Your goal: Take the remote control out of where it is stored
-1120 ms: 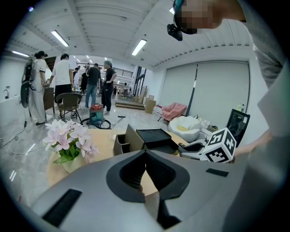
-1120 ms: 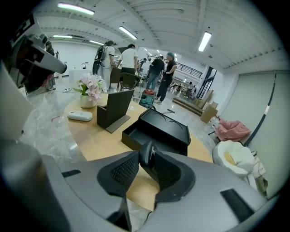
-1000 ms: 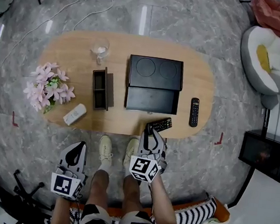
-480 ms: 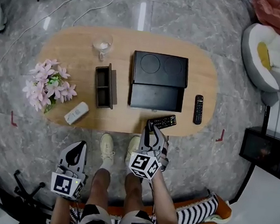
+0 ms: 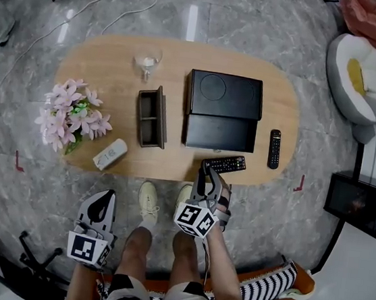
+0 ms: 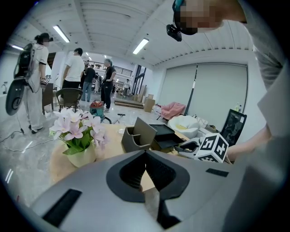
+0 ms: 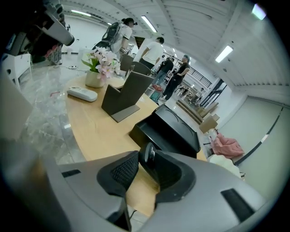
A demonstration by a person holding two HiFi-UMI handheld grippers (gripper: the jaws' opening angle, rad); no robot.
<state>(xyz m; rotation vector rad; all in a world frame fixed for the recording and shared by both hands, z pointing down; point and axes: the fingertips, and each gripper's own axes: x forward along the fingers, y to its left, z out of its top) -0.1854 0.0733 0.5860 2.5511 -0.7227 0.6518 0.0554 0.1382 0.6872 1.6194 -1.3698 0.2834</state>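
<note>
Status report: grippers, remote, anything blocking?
Right gripper shut on black remote, at near edge of table. Left gripper shut, empty, short of the table. Nothing blocking.

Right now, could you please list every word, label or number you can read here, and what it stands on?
None can be read.
Black remote in the right gripper: button print too small.
Second black remote, white remote: too small.
Marker cubes: patterns only, no letters.

Right gripper (image 5: pixel 206 173) partly hides the remote control (image 5: pixel 231 163).
</note>
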